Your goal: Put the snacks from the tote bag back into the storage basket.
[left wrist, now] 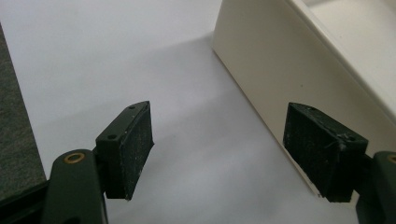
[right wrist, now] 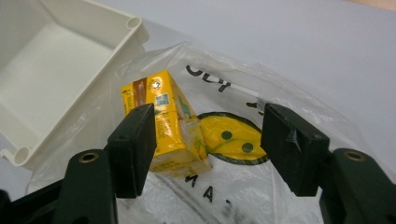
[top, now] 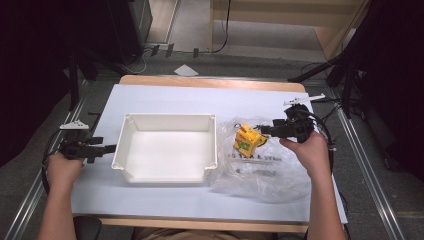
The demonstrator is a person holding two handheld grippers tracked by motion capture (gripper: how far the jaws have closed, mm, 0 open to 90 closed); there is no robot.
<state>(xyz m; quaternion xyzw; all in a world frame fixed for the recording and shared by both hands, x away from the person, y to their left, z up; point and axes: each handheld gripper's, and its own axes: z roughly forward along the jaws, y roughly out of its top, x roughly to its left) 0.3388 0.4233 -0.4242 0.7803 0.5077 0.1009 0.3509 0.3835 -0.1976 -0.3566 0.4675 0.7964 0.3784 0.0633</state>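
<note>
A small yellow drink carton (top: 248,140) (right wrist: 161,119) lies tilted on a clear plastic bag (top: 260,167) (right wrist: 280,88) printed with black letters and a yellow logo. I cannot tell if it is inside the bag or on top. My right gripper (top: 262,131) (right wrist: 210,140) hovers open right at the carton, its left pad beside the carton's edge, nothing clamped. My left gripper (top: 107,148) (left wrist: 219,149) is open and empty, low over the table, close to the left outer wall of the white tray (top: 127,167) (left wrist: 261,60) (right wrist: 28,42).
The tray is empty and sits mid-table on a white sheet (top: 165,97), with the bag against its right side. Wooden table edge (top: 210,82) runs along the far side. Tripod legs and cables (top: 340,85) stand off the right corner.
</note>
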